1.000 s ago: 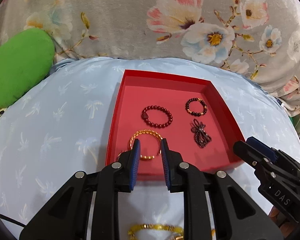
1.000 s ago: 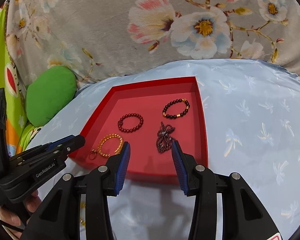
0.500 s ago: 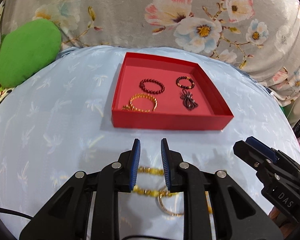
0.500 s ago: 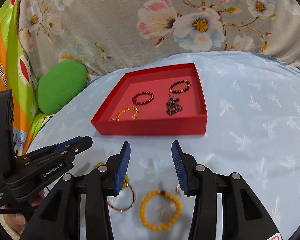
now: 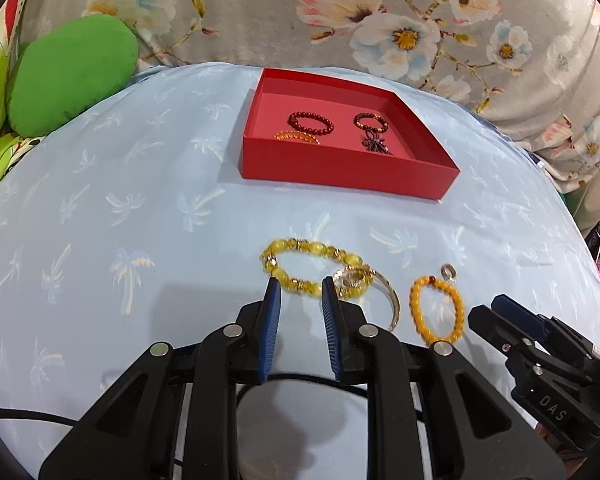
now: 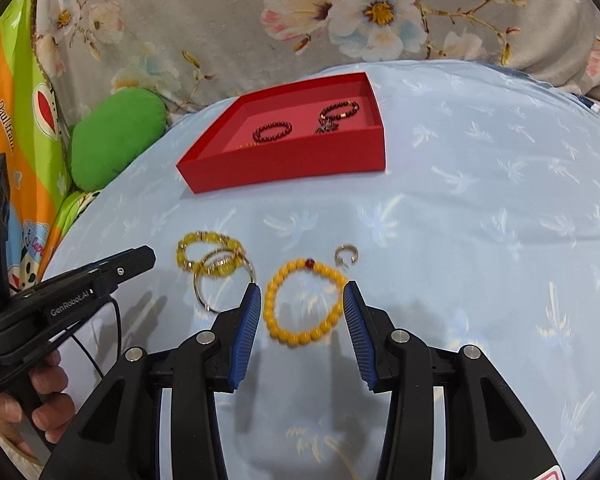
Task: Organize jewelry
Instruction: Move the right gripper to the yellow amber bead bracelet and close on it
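Four pieces out: you have four loose on the blue cloth (image 5: 100, 208), near side of the red tray (image 5: 340, 168).
Left view only: your right gripper (image 5: 500, 312) at the right edge.
Right view only: your hand (image 6: 48, 396) on the left gripper's handle.
Yellow bracelet (image 5: 308, 264): glassy beads, overlapping the gold bangle (image 5: 384, 296).
Orange bracelet (image 6: 304, 300): one red bead, small ring (image 6: 346, 254) just beyond.
Left gripper (image 5: 298, 286): released, narrow gap, empty.
Right gripper (image 6: 302, 294): released, wider, over the orange bracelet, not pressing.
Tray: dark red, brown, gold bracelets, dark tassel.
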`<state>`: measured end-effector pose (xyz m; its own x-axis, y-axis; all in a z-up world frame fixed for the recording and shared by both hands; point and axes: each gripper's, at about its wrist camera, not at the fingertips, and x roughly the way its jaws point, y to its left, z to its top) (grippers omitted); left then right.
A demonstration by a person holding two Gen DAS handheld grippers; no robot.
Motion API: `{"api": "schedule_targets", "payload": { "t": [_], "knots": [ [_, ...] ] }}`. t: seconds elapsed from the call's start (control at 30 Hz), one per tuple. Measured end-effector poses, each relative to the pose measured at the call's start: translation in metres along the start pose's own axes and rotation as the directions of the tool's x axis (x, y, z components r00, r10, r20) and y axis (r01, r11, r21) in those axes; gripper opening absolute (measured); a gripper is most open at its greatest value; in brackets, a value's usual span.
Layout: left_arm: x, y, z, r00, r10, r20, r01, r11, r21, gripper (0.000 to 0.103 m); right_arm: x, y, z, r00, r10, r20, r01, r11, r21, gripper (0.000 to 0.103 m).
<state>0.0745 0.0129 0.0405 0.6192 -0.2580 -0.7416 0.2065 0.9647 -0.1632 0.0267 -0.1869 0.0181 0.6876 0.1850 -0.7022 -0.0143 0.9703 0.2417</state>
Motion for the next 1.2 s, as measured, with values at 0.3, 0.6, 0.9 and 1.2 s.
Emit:
{"api": "schedule_targets", "payload": {
  "t": [0.3, 0.6, 0.9, 1.2],
  "knots": [
    [-0.004, -0.002, -0.017, 1.0, -0.004, -0.024, 0.004, 1.0, -0.004, 0.02, 0.005, -0.004, -0.011, 1.0, -0.025, -0.01, 0.025, 1.0, 0.005, 0.042],
    [-0.003, -0.003, -0.021, 0.999, 0.004, -0.035, -0.005, 1.0, -0.006, 0.021, 0.019, -0.006, -0.009, 0.997, -0.072, -0.028, 0.072, 0.997, -0.004, 0.04],
    [0.002, -0.005, -0.021, 0.999, 0.002, -0.045, -0.002, 1.0, -0.009, 0.021, 0.033, -0.003, -0.008, 0.994, -0.095, -0.05, 0.094, 0.995, -0.021, 0.029],
    [0.012, -0.016, -0.017, 0.998, -0.015, -0.063, 0.015, 1.0, 0.005, 0.022, 0.032, -0.012, -0.009, 0.992, -0.12, -0.047, 0.119, 0.993, -0.011, 0.007]
  ]
}}
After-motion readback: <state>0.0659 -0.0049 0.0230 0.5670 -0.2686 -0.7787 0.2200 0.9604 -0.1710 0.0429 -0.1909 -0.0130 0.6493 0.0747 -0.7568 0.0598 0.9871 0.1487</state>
